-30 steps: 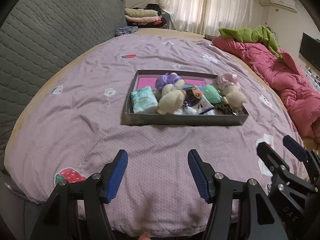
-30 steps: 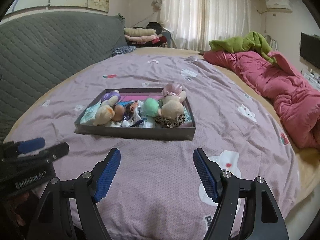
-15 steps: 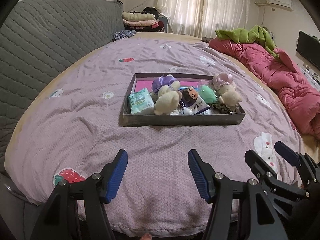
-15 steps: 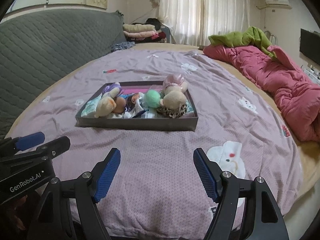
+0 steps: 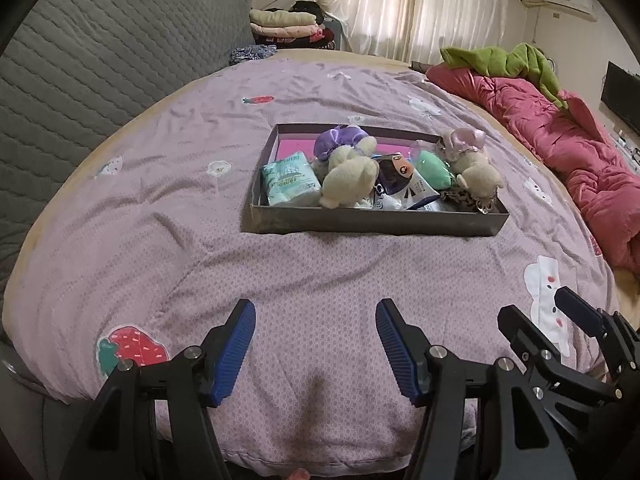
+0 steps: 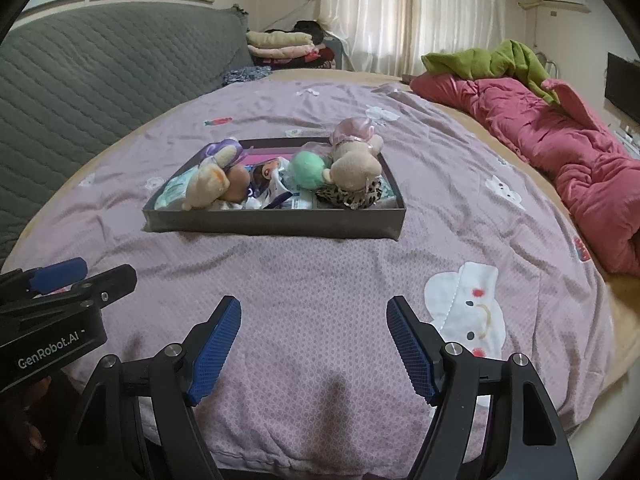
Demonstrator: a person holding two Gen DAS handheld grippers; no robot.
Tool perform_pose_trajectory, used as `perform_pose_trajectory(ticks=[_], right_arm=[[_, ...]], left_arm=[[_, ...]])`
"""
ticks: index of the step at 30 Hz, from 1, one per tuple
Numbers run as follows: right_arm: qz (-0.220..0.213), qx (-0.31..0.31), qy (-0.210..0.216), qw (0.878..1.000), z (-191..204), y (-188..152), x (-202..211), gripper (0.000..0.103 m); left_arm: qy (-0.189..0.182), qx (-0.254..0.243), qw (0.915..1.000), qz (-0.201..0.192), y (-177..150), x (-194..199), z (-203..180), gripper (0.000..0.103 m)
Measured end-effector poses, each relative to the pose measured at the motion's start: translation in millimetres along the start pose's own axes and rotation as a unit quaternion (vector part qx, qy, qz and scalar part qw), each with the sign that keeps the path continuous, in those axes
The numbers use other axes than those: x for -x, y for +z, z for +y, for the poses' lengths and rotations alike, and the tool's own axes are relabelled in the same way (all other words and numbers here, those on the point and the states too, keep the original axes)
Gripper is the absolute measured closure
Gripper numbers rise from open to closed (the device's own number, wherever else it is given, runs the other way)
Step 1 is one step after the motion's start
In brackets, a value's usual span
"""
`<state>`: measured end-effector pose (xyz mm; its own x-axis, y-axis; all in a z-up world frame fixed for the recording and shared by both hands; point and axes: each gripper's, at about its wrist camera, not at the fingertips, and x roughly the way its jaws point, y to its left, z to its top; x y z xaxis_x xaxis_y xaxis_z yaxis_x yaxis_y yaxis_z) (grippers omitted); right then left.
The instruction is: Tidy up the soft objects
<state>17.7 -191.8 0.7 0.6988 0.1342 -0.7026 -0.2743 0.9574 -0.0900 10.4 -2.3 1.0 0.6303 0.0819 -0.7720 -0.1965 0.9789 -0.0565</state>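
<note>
The shallow grey cardboard tray (image 5: 376,222) of soft toys lies on the lilac quilted bed (image 5: 168,240), its long axis crosswise; from the left claw (image 5: 316,346) it sits at one o'clock, from the right claw (image 6: 314,346) at eleven, about equally near; both claws gape wide, holding nothing, well short of the tray.

A shallow dark grey tray (image 5: 376,222) with a pink floor sits mid-bed on the lilac quilt, crowded with soft things. At its left end lies a pale green tissue pack (image 5: 289,178); beside it a cream plush (image 5: 347,182) with a purple bonnet, tipped over. Centre — a dark-haired doll packet (image 5: 400,178) and a mint green ball (image 5: 430,168). At the right end a beige plush (image 5: 478,170) in a pink bonnet rests on a leopard-print scrunchie (image 6: 348,196).
</note>
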Motion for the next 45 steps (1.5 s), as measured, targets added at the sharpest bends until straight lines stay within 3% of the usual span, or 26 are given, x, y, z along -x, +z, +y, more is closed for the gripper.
perform_pose_trajectory(ticks=[45], right_arm=[[0.007, -0.001, 0.0, 1.0, -1.7, -3.6, -5.3, 0.026]], left_arm=[[0.022, -0.013, 0.9995, 0.017, -6.0, -8.9, -1.1, 0.041]])
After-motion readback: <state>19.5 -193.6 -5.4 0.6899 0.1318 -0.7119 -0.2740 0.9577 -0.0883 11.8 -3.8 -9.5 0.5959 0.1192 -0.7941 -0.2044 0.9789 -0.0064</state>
